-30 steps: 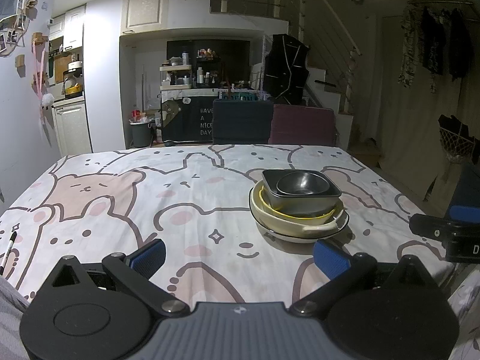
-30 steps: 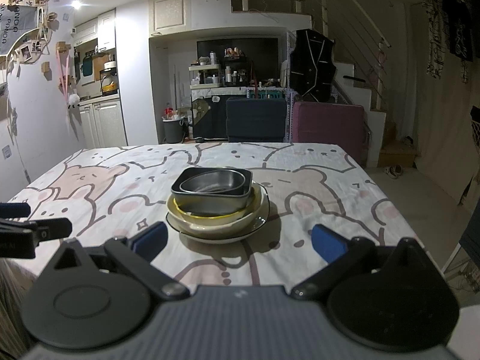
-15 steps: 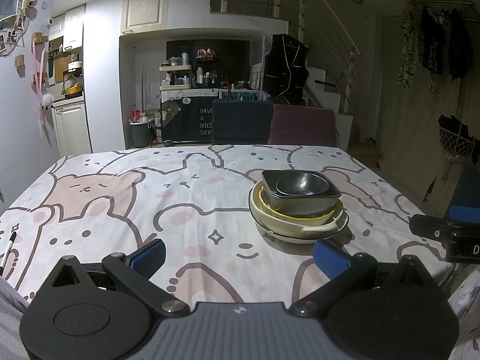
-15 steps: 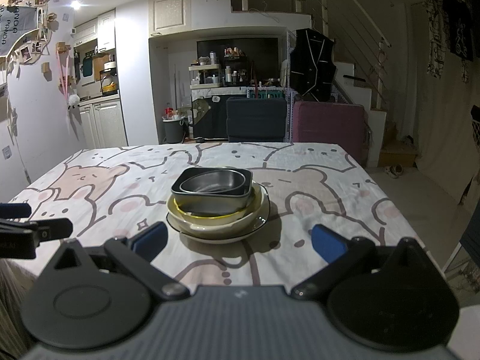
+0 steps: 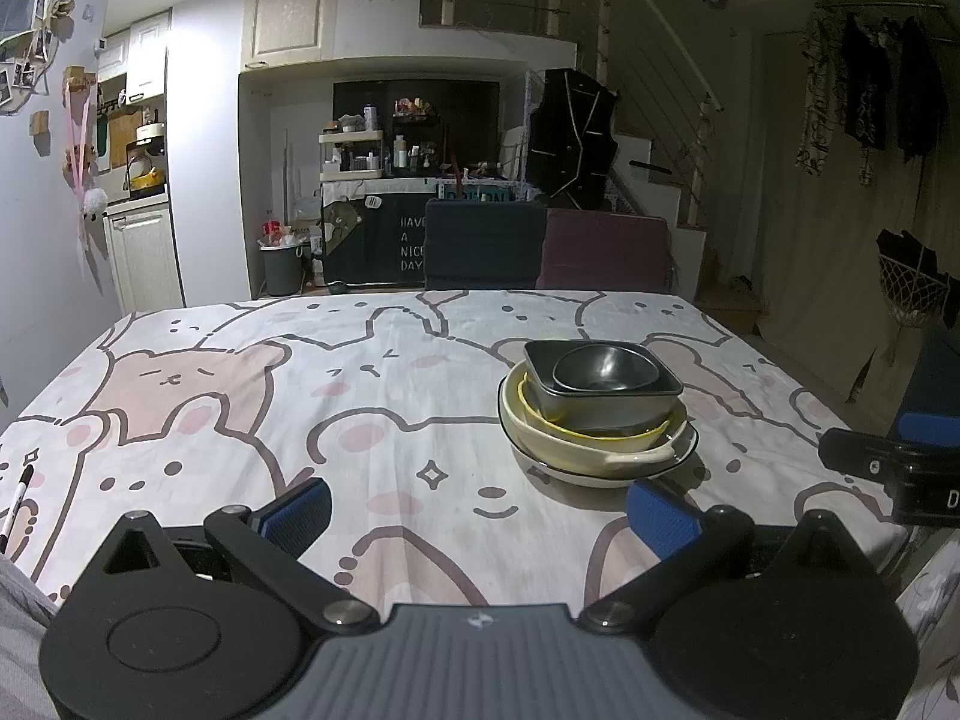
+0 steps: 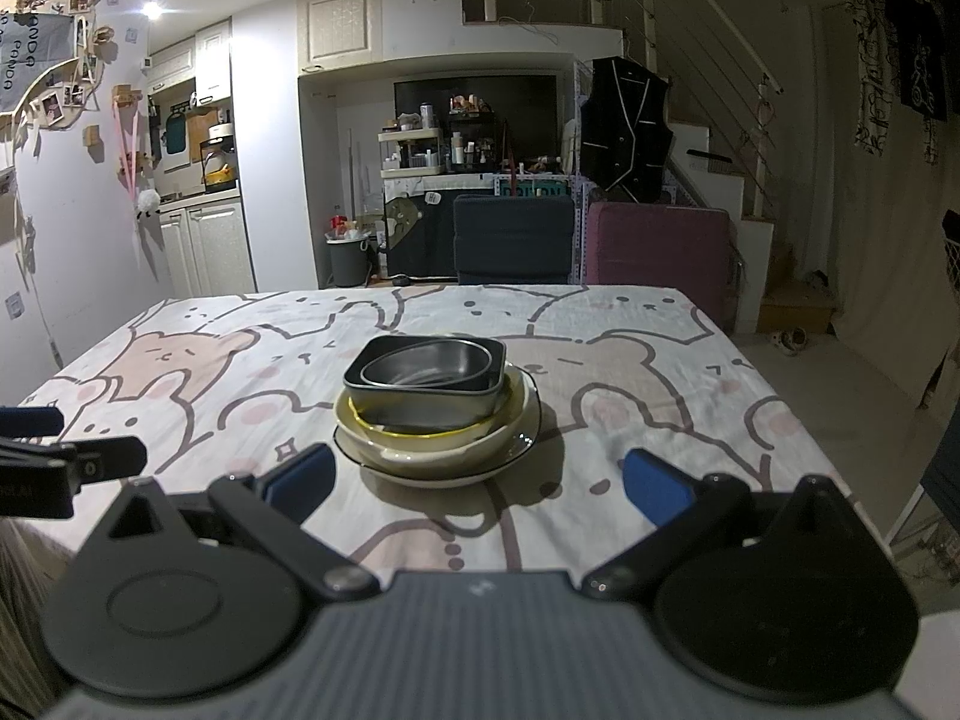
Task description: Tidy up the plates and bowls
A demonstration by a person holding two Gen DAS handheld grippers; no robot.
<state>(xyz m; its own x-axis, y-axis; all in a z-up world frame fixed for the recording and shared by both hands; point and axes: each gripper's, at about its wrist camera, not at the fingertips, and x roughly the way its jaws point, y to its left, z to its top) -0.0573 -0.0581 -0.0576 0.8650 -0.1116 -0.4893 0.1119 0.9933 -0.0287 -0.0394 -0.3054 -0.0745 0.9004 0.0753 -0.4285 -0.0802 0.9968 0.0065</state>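
Note:
A stack of dishes stands on the bear-print tablecloth [image 5: 240, 420]: a white plate [image 5: 684, 450] at the bottom, a cream bowl [image 5: 576, 450] with a yellow-rimmed bowl inside, then a dark square bowl [image 5: 600, 414] holding a round metal bowl [image 5: 603, 369]. The same stack [image 6: 435, 408] shows in the right wrist view. My left gripper [image 5: 480, 513] is open near the table's front edge, left of the stack. My right gripper [image 6: 477, 480] is open just in front of the stack, holding nothing. Each gripper appears at the edge of the other's view.
A black marker [image 5: 15, 507] lies at the table's left front corner. Two chairs, one dark [image 5: 483, 246] and one maroon [image 5: 606, 249], stand at the far side. The table's right edge [image 6: 798, 420] drops to the floor. Kitchen cabinets and stairs lie beyond.

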